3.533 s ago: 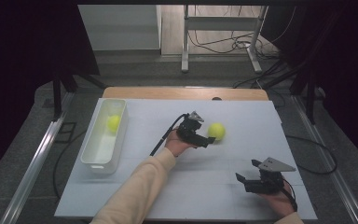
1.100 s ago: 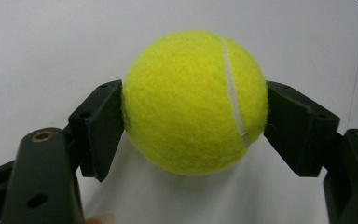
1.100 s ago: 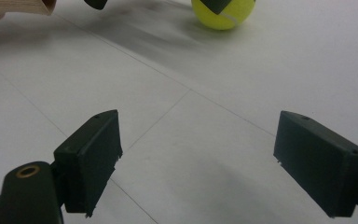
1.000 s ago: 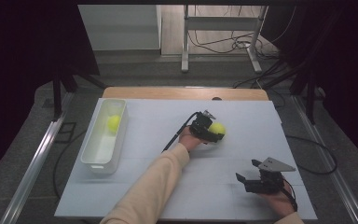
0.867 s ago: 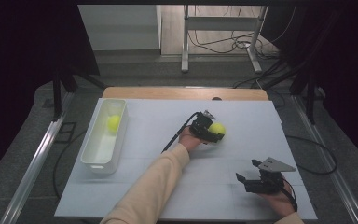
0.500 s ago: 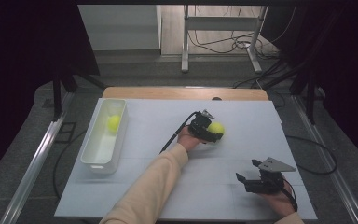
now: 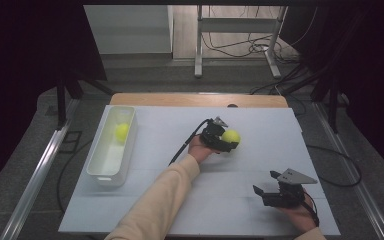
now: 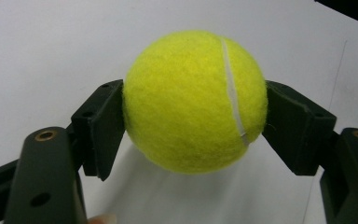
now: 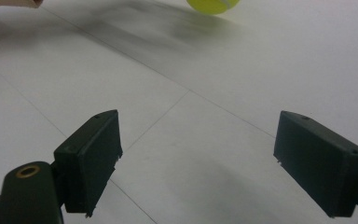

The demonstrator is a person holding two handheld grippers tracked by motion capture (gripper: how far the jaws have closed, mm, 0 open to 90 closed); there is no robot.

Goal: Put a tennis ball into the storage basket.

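The left hand-held gripper [image 8: 193, 126], which hung short of the fuzzy yellow tennis ball [image 8: 195, 100] seconds ago, now clamps it at mid-bench [image 7: 260, 165]; lifting toward the translucent white plastic bin [image 7: 111, 150] seems next. The right hand-held gripper [image 9: 200, 158] rests, pads apart.

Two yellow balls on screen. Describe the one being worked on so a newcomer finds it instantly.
On the white table, look right of the long white plastic bin toward the middle. The fuzzy yellow tennis ball there sits clamped in the left gripper; the other yellow ball lies loose inside the bin.
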